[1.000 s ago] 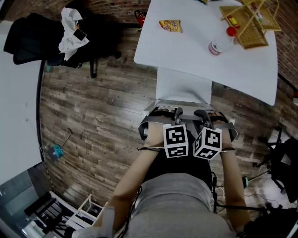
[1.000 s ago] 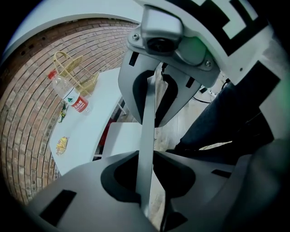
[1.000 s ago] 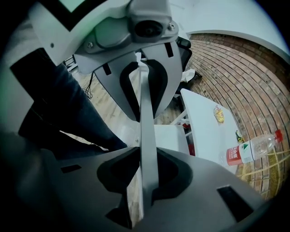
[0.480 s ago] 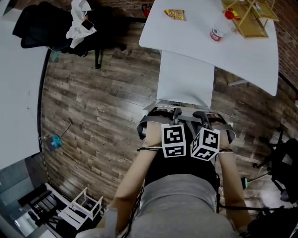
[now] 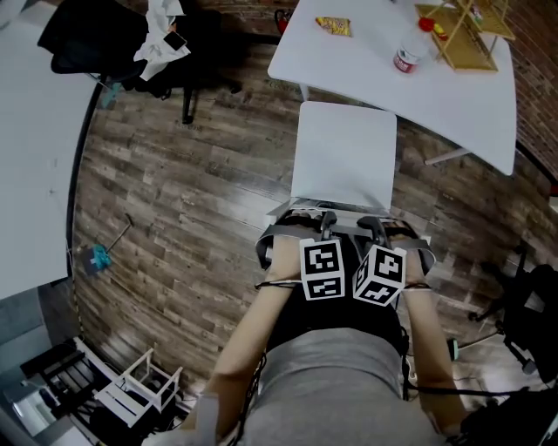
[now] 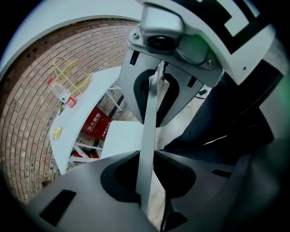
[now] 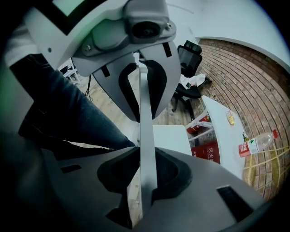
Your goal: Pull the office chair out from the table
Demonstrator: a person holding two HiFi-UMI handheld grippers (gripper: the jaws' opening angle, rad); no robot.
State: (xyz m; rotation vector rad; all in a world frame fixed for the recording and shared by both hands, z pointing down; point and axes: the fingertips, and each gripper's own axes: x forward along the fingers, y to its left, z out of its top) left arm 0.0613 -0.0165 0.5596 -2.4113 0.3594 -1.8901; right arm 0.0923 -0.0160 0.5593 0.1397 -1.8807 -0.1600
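Note:
The white chair's seat (image 5: 344, 152) stands out from under the white table (image 5: 349, 70), near the person's legs. My left gripper (image 5: 327, 222) and right gripper (image 5: 375, 226) sit side by side on the top edge of its thin white backrest, pointing steeply down. The backrest panel (image 6: 146, 181) runs straight between the left gripper's (image 6: 148, 131) jaws, which clamp it. Likewise the backrest (image 7: 147, 176) passes through my right gripper (image 7: 145, 131), jaws closed on it. The seat (image 7: 170, 138) shows beyond.
A black office chair (image 5: 113, 43) draped with white cloth stands at upper left. On the table lie a bottle (image 5: 408, 54), a snack packet (image 5: 334, 26) and a wicker rack (image 5: 462, 30). Another white table (image 5: 35, 174) borders the left; a small white stool (image 5: 144, 379) is lower left.
The chair has slid out from under the table toward the person; much more of the seat shows. Both grippers came back with it, still on the backrest.

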